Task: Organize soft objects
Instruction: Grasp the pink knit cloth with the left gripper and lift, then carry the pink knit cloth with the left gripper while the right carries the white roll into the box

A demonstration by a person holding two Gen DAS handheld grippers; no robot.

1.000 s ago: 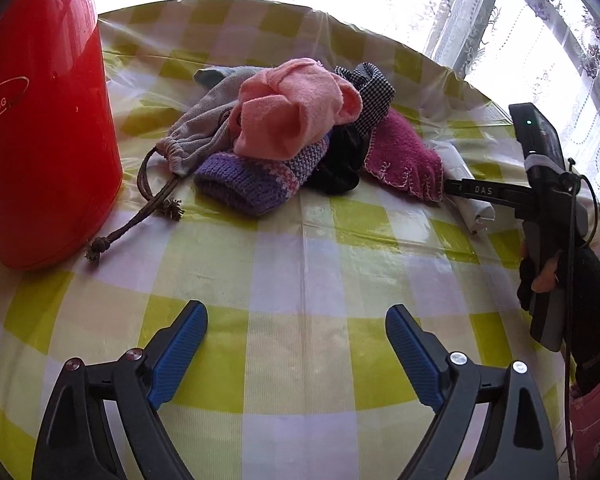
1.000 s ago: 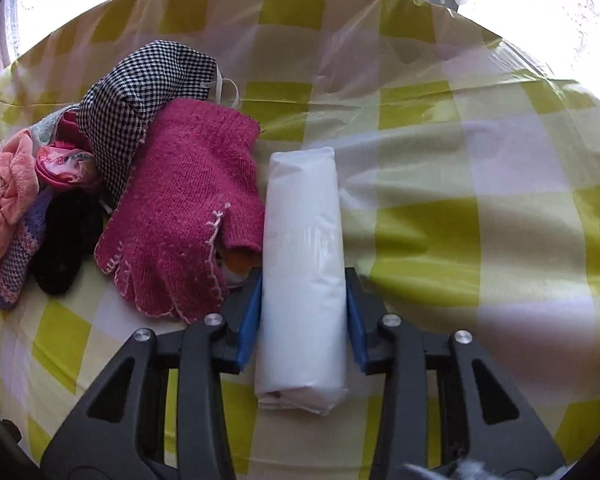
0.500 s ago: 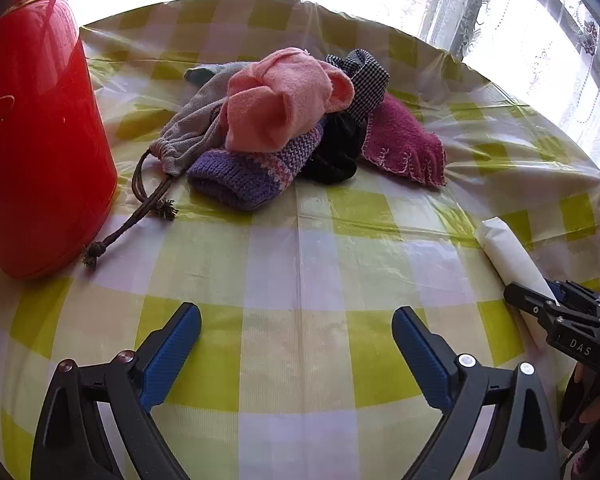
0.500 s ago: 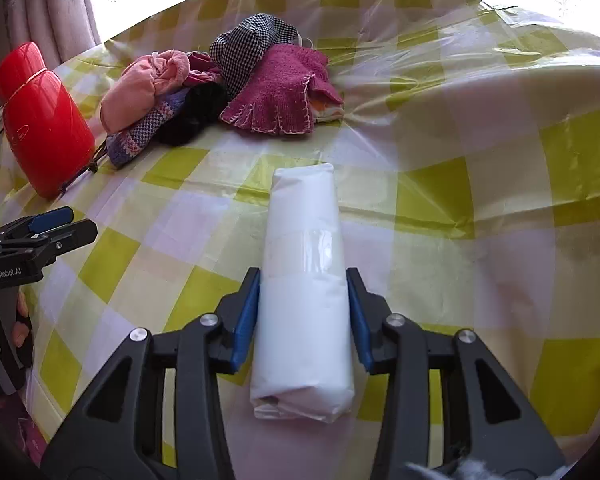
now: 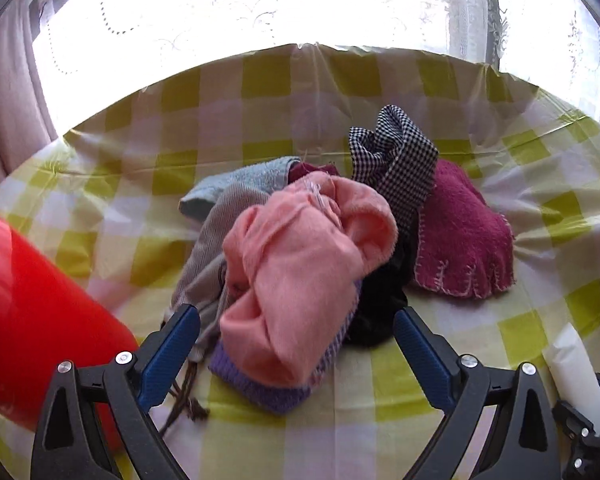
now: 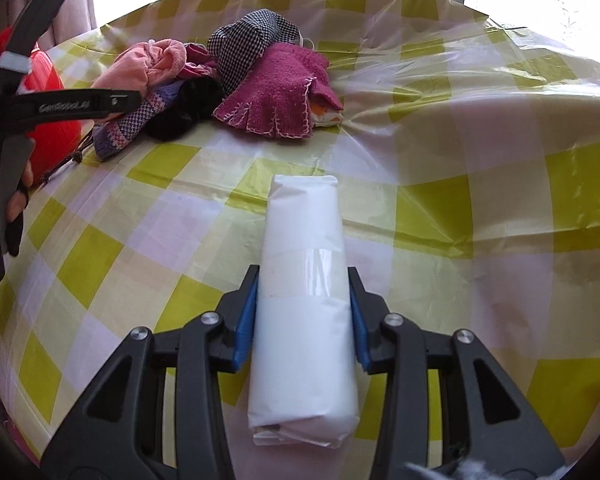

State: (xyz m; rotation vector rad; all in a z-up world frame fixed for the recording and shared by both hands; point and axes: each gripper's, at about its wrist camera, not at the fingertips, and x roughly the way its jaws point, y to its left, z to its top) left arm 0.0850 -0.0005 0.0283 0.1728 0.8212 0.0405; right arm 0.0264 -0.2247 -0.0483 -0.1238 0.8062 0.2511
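- The table [image 6: 500, 128] edge curves along the top of both views under the bright curtain [image 5: 260, 4]; bare checked cloth fills the right half of the right view.
- A red jar [image 5: 28, 320] stands at left, closed as far as shows; a grey pouch [image 5: 216, 248] lies under the pile.
- Pile [image 5: 312, 264] sits mid-frame: pink cloth, checked cloth, magenta glove.
- Left gripper [image 5: 296, 344] spread wide, nothing gripped; a second ago the pile was farther off, now the jaws flank the pink cloth.
- Right gripper [image 6: 302, 316] clamped on the white roll [image 6: 304, 292], now well apart from the pile.
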